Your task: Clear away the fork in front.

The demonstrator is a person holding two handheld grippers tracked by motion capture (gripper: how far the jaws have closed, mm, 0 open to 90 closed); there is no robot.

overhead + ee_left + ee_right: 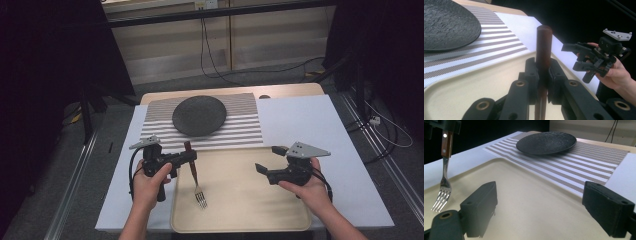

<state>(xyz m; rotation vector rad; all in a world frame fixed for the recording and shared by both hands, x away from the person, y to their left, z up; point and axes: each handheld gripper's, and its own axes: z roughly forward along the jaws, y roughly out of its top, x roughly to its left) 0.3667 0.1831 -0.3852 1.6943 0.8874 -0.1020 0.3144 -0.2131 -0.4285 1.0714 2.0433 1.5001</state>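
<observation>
**Fork held up over the tray**

Fingers (pixel 533 75) of the left gripper (pixel 186 158) are shut tight on the brown handle of the fork (pixel 195 176). The fork hangs with its prongs pointing down, just above the tray (pixel 240 210), near the tray's left side. I cannot tell if the prongs touch the tray.

The right gripper (pixel 267 160) is spread wide open and holds nothing. It floats over the right part of the tray.

To do this step well, keep the squeeze firm, because the handle is smooth and round and could slip. I think the fork belongs by the plate (pixel 199 115), which sits on the striped mat (pixel 245 127) just past the far edge of the tray. Lift the prongs higher first, so they do not catch on the tray's raised rim.

Left of the plate, the mat has a bare strip with room for a fork. Past the mat on that side, the table (pixel 305 120) edge comes soon, so do not swing out wide.
</observation>
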